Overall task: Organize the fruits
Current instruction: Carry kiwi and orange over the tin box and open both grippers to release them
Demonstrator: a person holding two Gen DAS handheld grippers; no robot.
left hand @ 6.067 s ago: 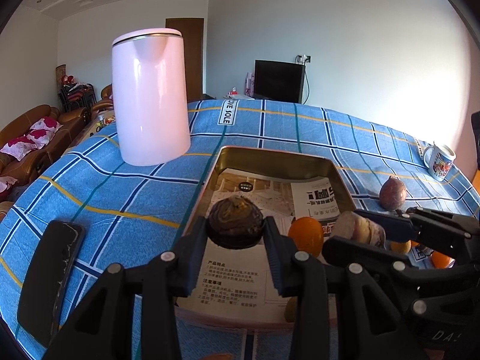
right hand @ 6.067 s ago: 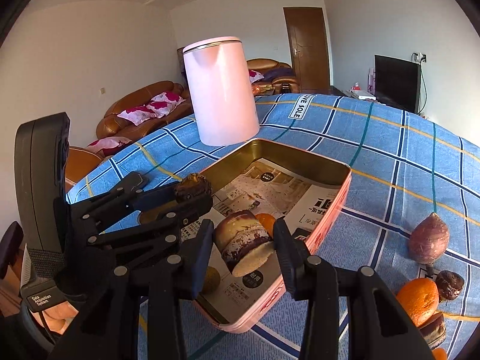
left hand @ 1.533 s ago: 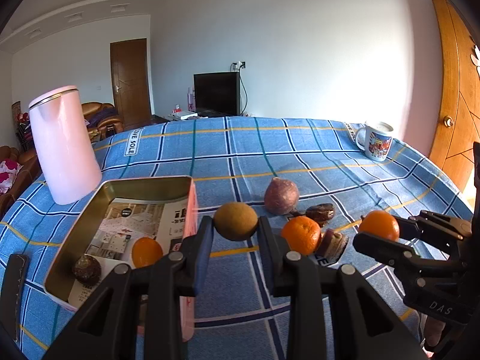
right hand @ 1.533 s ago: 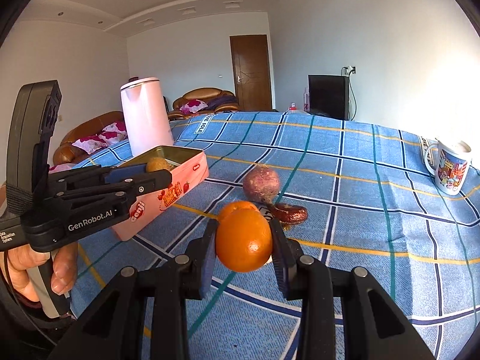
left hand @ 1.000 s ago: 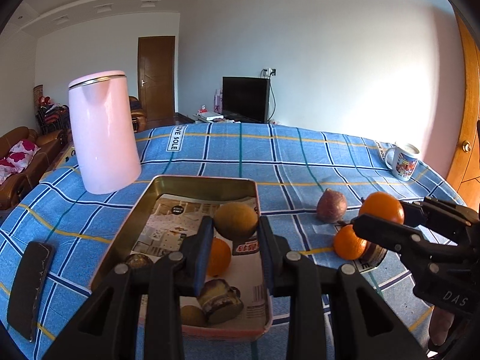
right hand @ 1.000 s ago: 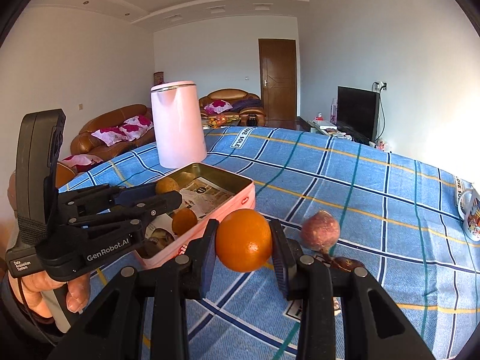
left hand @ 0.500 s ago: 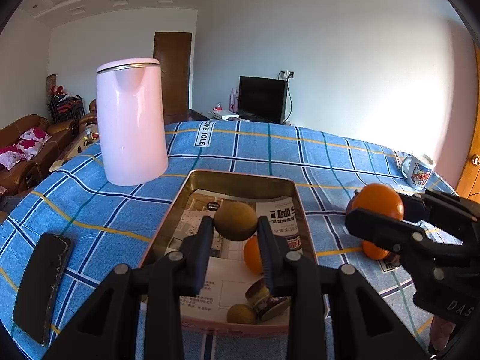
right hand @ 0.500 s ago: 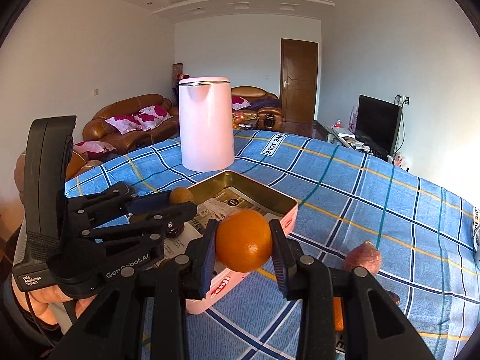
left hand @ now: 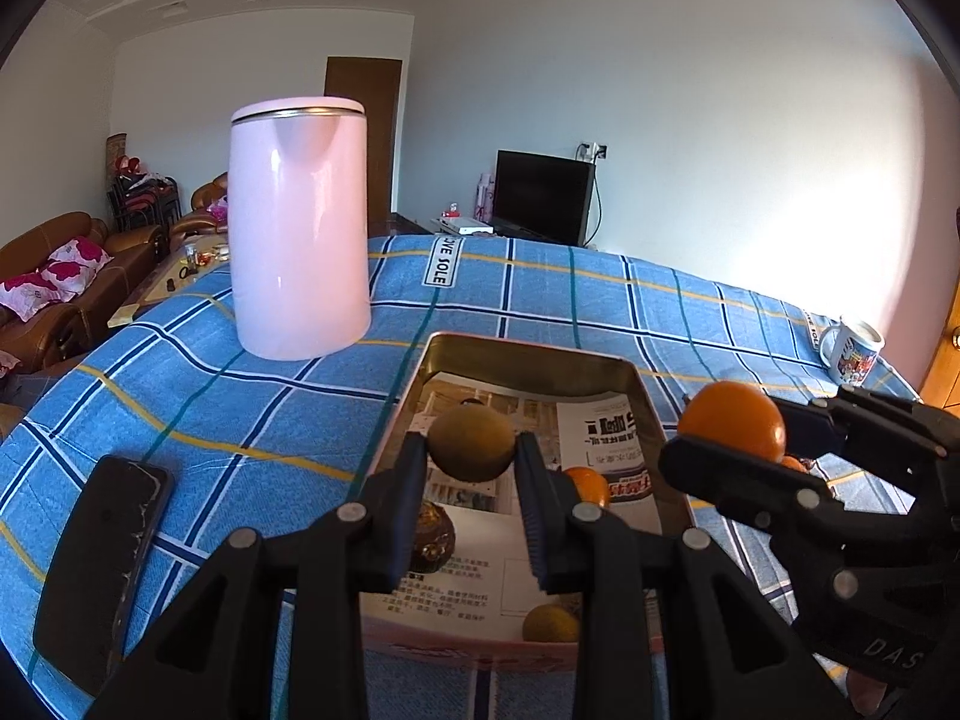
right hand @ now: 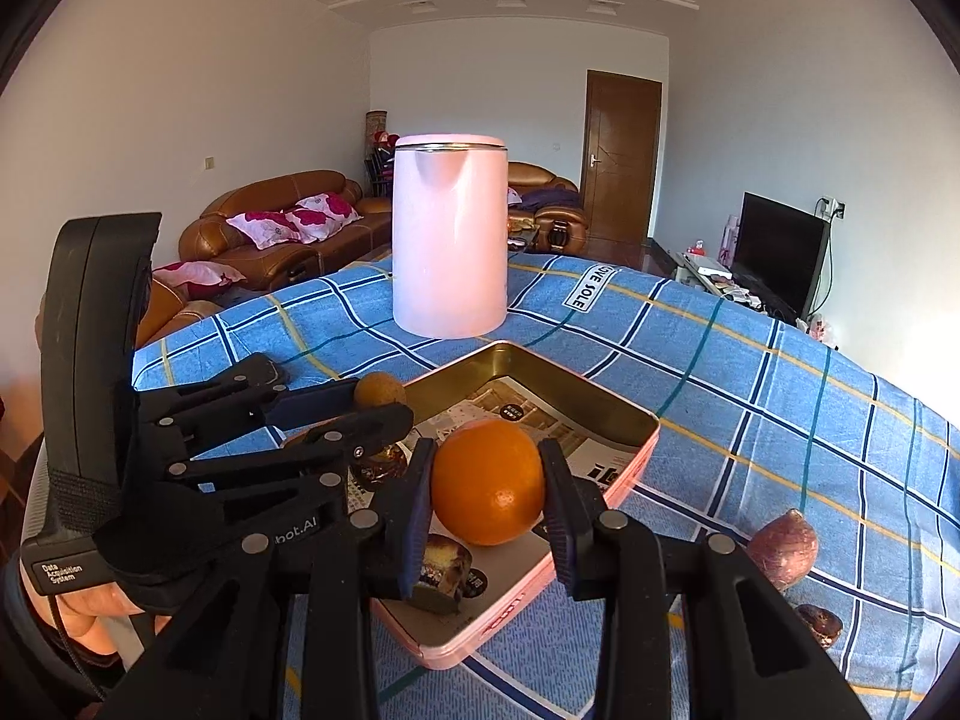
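Note:
My left gripper is shut on a brown-green round fruit and holds it above the open tin box. My right gripper is shut on an orange and holds it over the box's near right side; it also shows in the left wrist view. The box is lined with printed paper and holds another orange, a dark wrinkled fruit, a small brown fruit and a cut cake-like piece.
A tall pink kettle stands behind the box on the blue checked tablecloth. A black phone lies at the left. A mug stands far right. A purple fruit and a dark fruit lie right of the box.
Both grippers have carried their fruits from the table's right side leftward over the tin box. Both stay shut on their fruits.

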